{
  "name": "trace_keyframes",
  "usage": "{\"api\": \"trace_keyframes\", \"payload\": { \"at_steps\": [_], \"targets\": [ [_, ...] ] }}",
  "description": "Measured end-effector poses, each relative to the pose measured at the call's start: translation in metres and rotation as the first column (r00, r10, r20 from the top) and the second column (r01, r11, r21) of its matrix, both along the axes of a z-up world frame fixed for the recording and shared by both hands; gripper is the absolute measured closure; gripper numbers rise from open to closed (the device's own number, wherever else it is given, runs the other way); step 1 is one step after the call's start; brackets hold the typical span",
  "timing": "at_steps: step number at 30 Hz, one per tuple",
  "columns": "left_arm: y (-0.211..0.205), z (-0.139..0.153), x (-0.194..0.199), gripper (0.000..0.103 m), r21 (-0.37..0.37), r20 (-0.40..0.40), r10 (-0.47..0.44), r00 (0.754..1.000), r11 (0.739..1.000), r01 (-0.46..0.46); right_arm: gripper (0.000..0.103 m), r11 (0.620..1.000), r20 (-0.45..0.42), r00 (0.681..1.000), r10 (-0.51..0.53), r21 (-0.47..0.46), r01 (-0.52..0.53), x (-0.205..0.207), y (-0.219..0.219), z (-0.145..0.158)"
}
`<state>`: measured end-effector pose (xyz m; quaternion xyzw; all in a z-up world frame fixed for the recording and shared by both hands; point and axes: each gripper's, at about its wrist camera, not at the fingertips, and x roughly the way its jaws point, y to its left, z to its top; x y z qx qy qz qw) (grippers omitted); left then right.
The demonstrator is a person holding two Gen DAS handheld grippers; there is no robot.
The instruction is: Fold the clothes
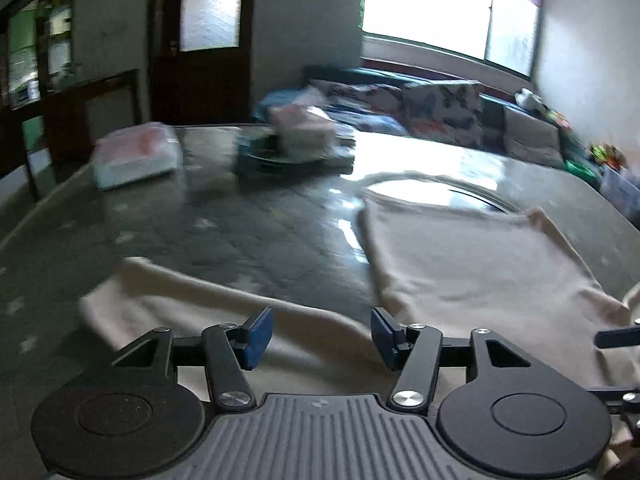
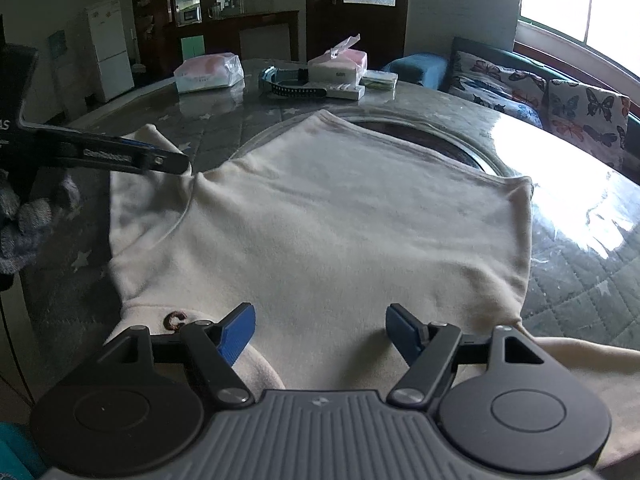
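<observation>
Currently on the tabletop point(image 2: 560, 184): one cream sweatshirt point(image 2: 328, 232), spread flat, filling the centre of the right wrist view; one sleeve point(image 1: 208, 300) runs out toward the lower left of the left wrist view.

Left tongs point(image 1: 322, 334): spread wide, nothing between the blue pads, hovering over the sleeve near its join with the body. Seen side-on at the left edge of the right wrist view.

Right tongs point(image 2: 320, 336): spread wide, empty, poised over the near edge of the garment, bottom centre of the frame. A small dark ring-shaped mark point(image 2: 175, 319) sits on the cloth just left of them; what it is cannot be told.

Handling, as judged: soft, fleecy, light, limp; it will drape and sag once lifted and slide readily on the glossy tabletop. No stiffness to push against. Best hold is a pinch on doubled or seamed cloth, such as a cuff, a shoulder seam or a hem corner, rather than the open middle, where only one layer may come up.

Also present, upper centre of the right wrist view: two wrapped tissue packs point(image 2: 208, 72), a dark tray point(image 2: 288, 86). Cushions point(image 2: 584, 112) at upper right.
</observation>
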<state>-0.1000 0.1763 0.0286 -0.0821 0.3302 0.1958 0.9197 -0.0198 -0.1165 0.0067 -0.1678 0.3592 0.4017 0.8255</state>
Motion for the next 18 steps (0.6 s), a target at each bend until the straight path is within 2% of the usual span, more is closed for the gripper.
{"api": "trace_keyframes", "payload": {
  "at_steps": [5,12,18],
  "targets": [
    [0.033,0.003,-0.017,0.041,-0.02,0.016,0.118,0.993,0.993,-0.117,0.029,1.0,0.008,1.0,0.005,0.014,-0.005,0.001,0.003,0.004],
    [0.076,-0.002,-0.03,0.043,-0.068,0.02,0.251,0.968,0.966,-0.249,0.029,1.0,0.006,1.0,0.02,0.01,-0.02,-0.003,0.012,0.002],
    [0.098,-0.004,-0.032,0.064,-0.138,0.04,0.297,0.954,0.947,-0.289,0.029,1.0,0.006,1.0,0.009,0.012,-0.009,-0.003,0.012,0.003]
  ]
}}
